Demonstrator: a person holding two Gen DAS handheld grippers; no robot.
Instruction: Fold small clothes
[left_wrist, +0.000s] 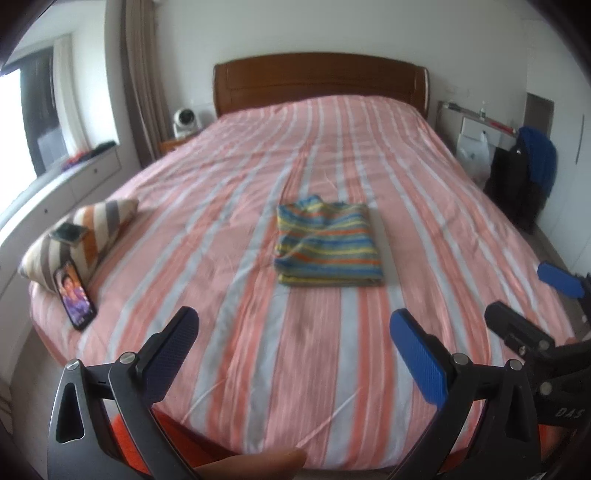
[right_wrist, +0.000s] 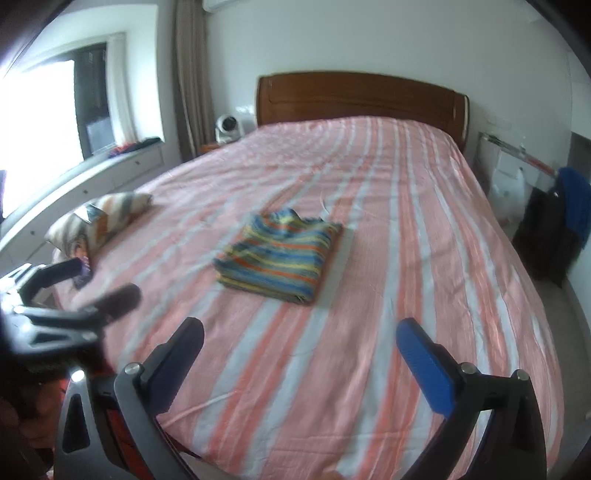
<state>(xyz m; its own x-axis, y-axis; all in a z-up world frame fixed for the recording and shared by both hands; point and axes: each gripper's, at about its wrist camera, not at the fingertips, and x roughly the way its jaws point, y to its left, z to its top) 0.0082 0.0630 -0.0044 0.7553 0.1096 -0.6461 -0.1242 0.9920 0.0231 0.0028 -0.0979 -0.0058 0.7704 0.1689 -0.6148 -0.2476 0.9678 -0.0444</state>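
A small striped garment (left_wrist: 328, 245), blue, yellow and orange, lies folded into a neat rectangle in the middle of the pink striped bed (left_wrist: 258, 350). It also shows in the right wrist view (right_wrist: 280, 258). My left gripper (left_wrist: 295, 354) is open and empty, held back over the foot of the bed. My right gripper (right_wrist: 301, 362) is open and empty too, also short of the garment. The right gripper shows at the right edge of the left wrist view (left_wrist: 528, 302), and the left gripper shows at the left edge of the right wrist view (right_wrist: 99, 284).
A striped pillow (left_wrist: 85, 236) lies at the bed's left edge with a phone (left_wrist: 75, 293) leaning on it and another device (left_wrist: 68, 232) on top. A wooden headboard (left_wrist: 321, 79) stands at the far end. Dark and blue clothes (left_wrist: 524, 181) hang at the right wall.
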